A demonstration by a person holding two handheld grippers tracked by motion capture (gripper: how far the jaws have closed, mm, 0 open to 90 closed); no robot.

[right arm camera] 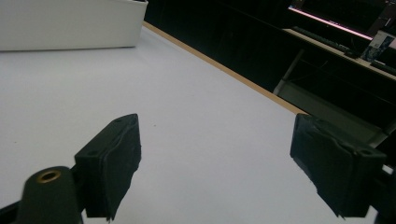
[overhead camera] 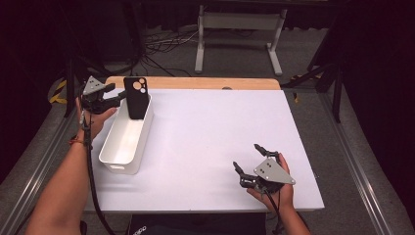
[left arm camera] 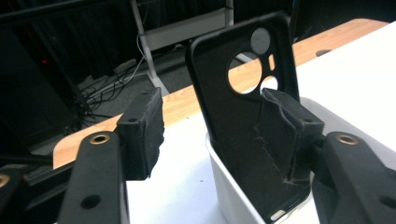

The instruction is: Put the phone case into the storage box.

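Note:
A black phone case point(overhead camera: 135, 98) with round camera cutouts stands upright in the far end of a white bin point(overhead camera: 120, 166), leaning on its end wall. My left gripper point(overhead camera: 121, 98) sits level at the bin's far left corner. In the left gripper view the phone case point(left arm camera: 243, 107) rises from the bin point(left arm camera: 233, 191) between my open jaws point(left arm camera: 212, 116). The left pad stands clear of it and the right pad lies close against its face. My right gripper point(overhead camera: 247, 157) rests near the table's front right, open with nothing between its jaws point(right arm camera: 215, 158).
The white tabletop point(overhead camera: 210, 137) has a wooden strip point(overhead camera: 195, 82) along its far edge. Beyond it stand a white desk frame point(overhead camera: 240, 29) and loose cables point(overhead camera: 166, 44) on the floor. The right gripper view shows the bin point(right arm camera: 70, 23) at top left.

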